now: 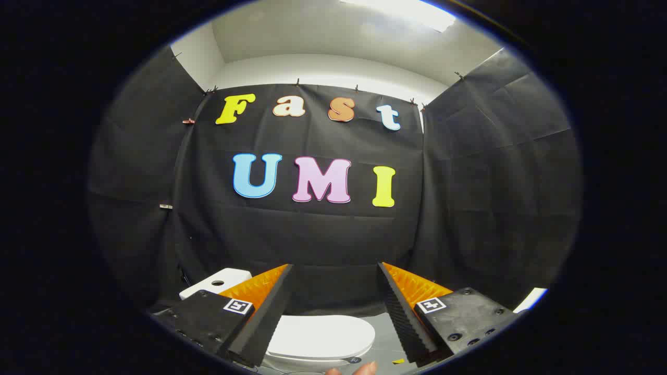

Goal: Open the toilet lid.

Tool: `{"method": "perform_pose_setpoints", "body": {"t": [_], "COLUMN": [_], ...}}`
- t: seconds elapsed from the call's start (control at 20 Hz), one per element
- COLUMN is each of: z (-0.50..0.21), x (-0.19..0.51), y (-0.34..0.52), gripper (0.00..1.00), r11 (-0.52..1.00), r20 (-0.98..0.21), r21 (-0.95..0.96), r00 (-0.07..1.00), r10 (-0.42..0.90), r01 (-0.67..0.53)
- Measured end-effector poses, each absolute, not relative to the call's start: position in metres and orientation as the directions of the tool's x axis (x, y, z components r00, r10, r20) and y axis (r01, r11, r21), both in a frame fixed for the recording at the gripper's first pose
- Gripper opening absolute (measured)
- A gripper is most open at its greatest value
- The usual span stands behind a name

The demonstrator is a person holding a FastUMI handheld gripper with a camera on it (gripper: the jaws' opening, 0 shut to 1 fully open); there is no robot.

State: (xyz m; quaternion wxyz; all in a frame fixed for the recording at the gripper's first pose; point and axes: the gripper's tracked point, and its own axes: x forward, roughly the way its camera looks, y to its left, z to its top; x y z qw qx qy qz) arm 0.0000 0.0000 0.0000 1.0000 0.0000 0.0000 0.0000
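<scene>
Gripper (333, 291) fingers spread wide, empty, above the closed toilet lid (320, 336); its smooth edge could slip free.

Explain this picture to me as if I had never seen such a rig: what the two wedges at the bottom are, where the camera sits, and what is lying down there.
The camera rides on a hand-held gripper and looks forward along its two fingers; those are the wedges. They stand wide apart and hold nothing. Between and below them lies a white toilet lid, closed flat on the bowl. Beyond the left finger is the white tank top with its round button. A person's fingertips peek in just under the lid's front edge. Behind it all hangs the booth's black cloth wall.
</scene>
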Motion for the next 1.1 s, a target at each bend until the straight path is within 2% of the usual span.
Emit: {"method": "perform_pose_setpoints", "body": {"t": [1.1], "z": [0.000], "x": [-0.004], "y": [0.020], "gripper": [0.98], "r11": [0.998], "r20": [0.039], "r21": [-0.026], "r00": [0.998], "r10": [0.058], "r01": [-0.057]}}
